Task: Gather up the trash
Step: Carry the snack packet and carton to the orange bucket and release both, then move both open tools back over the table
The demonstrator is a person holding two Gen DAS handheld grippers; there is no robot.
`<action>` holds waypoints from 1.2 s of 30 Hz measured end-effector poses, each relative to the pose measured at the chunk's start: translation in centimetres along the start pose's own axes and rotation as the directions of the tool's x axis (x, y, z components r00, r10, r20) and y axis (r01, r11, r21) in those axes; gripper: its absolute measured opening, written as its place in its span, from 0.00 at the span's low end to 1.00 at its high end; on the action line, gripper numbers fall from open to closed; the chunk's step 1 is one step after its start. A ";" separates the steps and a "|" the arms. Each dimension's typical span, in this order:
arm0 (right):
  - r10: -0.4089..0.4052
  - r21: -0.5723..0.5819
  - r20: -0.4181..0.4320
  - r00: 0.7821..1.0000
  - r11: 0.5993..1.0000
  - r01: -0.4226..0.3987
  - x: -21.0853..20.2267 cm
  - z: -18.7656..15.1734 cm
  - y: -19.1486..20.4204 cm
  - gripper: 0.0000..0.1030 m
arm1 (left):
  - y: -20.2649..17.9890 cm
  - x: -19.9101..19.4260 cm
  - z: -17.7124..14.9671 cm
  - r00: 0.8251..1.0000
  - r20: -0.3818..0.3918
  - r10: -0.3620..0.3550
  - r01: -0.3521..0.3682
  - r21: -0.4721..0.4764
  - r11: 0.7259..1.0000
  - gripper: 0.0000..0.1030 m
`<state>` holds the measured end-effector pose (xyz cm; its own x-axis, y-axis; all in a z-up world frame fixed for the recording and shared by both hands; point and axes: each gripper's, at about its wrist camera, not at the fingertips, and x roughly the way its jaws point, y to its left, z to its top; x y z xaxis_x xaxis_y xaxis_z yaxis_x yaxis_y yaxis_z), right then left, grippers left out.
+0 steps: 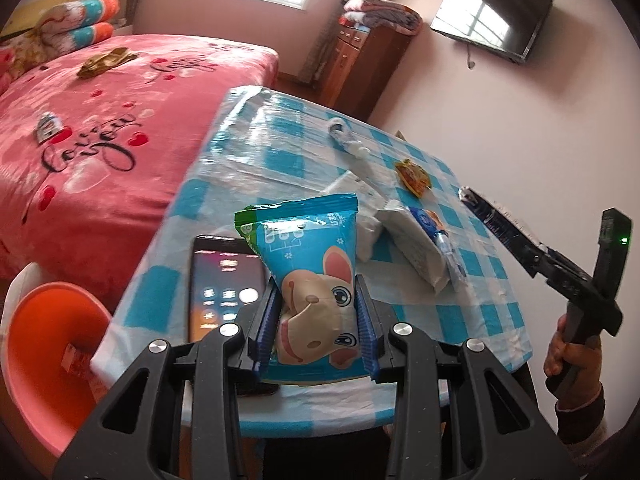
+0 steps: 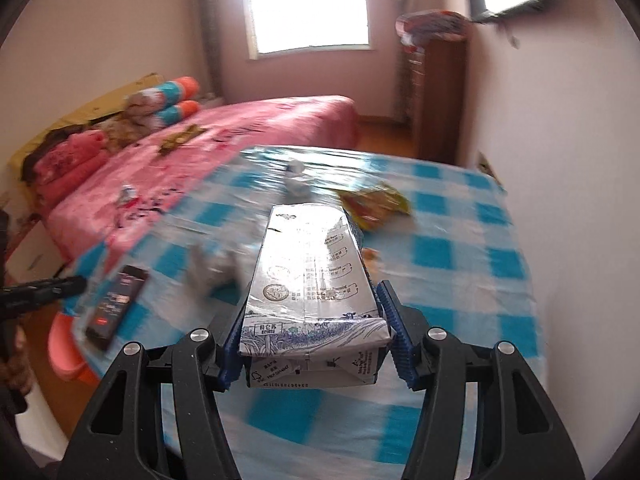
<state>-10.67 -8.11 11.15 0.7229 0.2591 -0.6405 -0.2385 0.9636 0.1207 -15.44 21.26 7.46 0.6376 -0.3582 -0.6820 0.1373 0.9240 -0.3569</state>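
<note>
A blue snack packet with a cartoon animal stands pinched between the blue pads of the left gripper, above the near edge of the blue-checked table. The right gripper has its jaws clamped on a silver milk carton, raised over the same table. A phone lies at the table's near left, more wrappers farther off, and an orange bin sits at the table's left.

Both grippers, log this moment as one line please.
left gripper: shut on snack packet | right gripper: shut on milk carton | above: checked table
</note>
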 end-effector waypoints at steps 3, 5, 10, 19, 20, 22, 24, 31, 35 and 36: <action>0.076 -0.050 0.003 0.997 0.996 -0.076 0.1 1.1 3.1 0.58 | 1.5 -0.9 -0.3 1.000 0.016 0.023 -0.022 -0.030 0.999 0.36; 0.136 -0.082 -0.004 0.991 0.987 -0.136 0.3 1.8 5.4 0.58 | 2.6 -1.7 -0.4 0.999 0.028 0.041 -0.040 -0.053 0.998 0.36; 0.273 -0.171 -0.041 0.961 0.946 -0.276 1.1 3.1 11.6 0.58 | 5.5 -4.1 -1.2 0.993 0.053 0.107 -0.101 -0.102 0.990 0.36; 0.467 -0.322 -0.192 0.863 0.801 -0.505 4.2 3.2 24.1 0.58 | 13.0 -7.7 -4.3 0.962 0.038 0.270 -0.252 -0.257 0.933 0.36; 0.479 -0.338 -0.207 0.853 0.783 -0.522 4.4 3.0 25.3 0.58 | 13.7 -7.9 -4.6 0.959 0.033 0.281 -0.262 -0.272 0.926 0.36; 0.494 -0.370 -0.238 0.836 0.750 -0.548 5.1 2.8 27.9 0.58 | 15.4 -8.2 -5.5 0.952 0.021 0.305 -0.284 -0.311 0.907 0.36; 0.506 -0.388 -0.268 0.820 0.722 -0.572 5.9 2.7 29.9 0.58 | 16.7 -8.3 -6.1 0.945 0.008 0.327 -0.306 -0.335 0.891 0.36; 0.517 -0.430 -0.339 0.786 0.658 -0.618 8.5 1.0 35.8 0.70 | 20.6 -7.8 -8.0 0.911 -0.021 0.412 -0.383 -0.412 0.827 0.51; 0.524 -0.359 -0.366 0.769 0.683 -0.636 10.3 0.4 35.9 0.90 | 22.0 -7.9 -8.6 0.881 -0.024 0.473 -0.434 -0.440 0.786 0.74; 0.538 -0.318 -0.376 0.754 0.689 -0.651 10.6 0.4 35.4 0.90 | 22.1 -7.9 -8.6 0.877 -0.025 0.480 -0.441 -0.439 0.783 0.76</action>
<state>-11.21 28.76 8.90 0.1728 0.6895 -0.7033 -0.8413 0.4747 0.2587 -24.01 43.39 -0.54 0.6061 0.1258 -0.7854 -0.5061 0.8227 -0.2588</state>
